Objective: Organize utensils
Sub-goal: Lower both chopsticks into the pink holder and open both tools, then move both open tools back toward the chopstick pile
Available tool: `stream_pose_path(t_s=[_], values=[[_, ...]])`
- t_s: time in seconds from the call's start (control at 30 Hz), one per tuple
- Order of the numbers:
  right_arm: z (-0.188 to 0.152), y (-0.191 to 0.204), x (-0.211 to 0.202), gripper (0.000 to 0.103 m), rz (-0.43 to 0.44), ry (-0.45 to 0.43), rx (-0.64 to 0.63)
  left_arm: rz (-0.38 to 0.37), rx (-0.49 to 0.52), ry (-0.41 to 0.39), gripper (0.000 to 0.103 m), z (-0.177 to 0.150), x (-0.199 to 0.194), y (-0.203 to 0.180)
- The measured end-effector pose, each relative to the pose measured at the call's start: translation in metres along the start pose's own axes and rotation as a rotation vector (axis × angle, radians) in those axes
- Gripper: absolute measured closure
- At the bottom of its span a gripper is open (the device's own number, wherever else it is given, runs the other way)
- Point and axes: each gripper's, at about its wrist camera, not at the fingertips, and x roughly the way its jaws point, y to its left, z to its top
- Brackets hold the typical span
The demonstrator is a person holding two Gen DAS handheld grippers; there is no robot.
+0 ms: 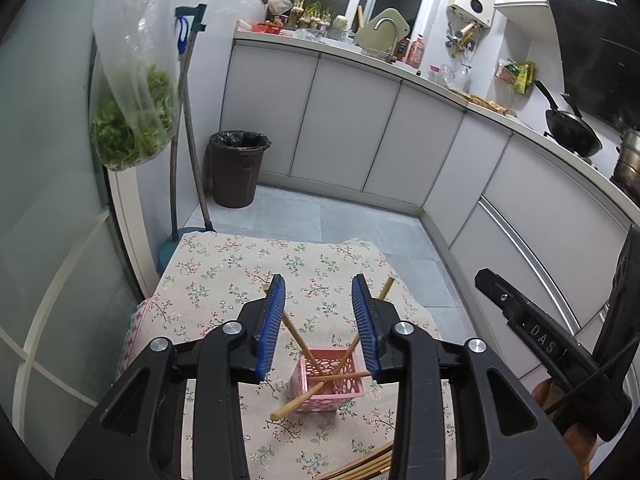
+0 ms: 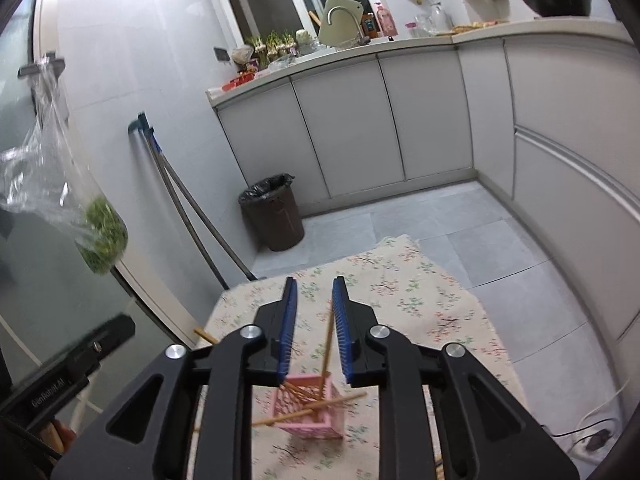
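Note:
A small pink lattice holder [image 1: 330, 386] stands on the floral tablecloth [image 1: 224, 276]. Several wooden chopsticks [image 1: 298, 338] stick out of it at crossed angles. More chopsticks [image 1: 362, 468] lie on the cloth at the near edge. My left gripper [image 1: 319, 284] is open and empty, above and just behind the holder. In the right wrist view the holder [image 2: 310, 410] sits below my right gripper [image 2: 315, 284], which is open and empty, with one chopstick [image 2: 328, 344] rising between its fingers without touching them.
A dark bin [image 1: 237, 168] stands on the tiled floor beyond the table. Mop handles [image 1: 192, 136] lean on the wall at left. A bag of greens [image 1: 132, 116] hangs at left. White cabinets [image 1: 360, 128] line the back and right. The right gripper's body [image 1: 552, 344] shows at right.

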Motion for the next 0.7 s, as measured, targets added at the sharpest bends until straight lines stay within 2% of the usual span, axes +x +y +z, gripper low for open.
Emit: stream_pose_path(t_s=[0.07,0.2,0.37,0.43,0.57,0.7], values=[[-0.004,0.000,-0.003,0.076,-0.023,0.011,-0.029,0.005,0.023,-0.001,0.064,-0.002,-0.001,-0.007],[-0.011,-0.005,-0.009,0.074,-0.056,0.026,-0.053,0.017,0.067,0.011,0.057,-0.009,0.000,-0.020],[-0.014,-0.015,-0.019,0.058,-0.086,0.021,-0.060,0.033,0.101,0.042,0.048,-0.024,0.007,-0.028],[-0.018,-0.020,-0.023,0.054,-0.103,0.024,-0.066,0.031,0.104,0.054,0.047,-0.027,0.009,-0.029],[-0.028,-0.030,-0.025,0.053,-0.115,0.063,-0.066,0.033,0.109,0.050,0.035,-0.034,0.008,-0.033],[-0.041,-0.038,-0.028,0.053,-0.120,0.095,-0.064,0.038,0.131,0.064,0.033,-0.041,0.011,-0.041]])
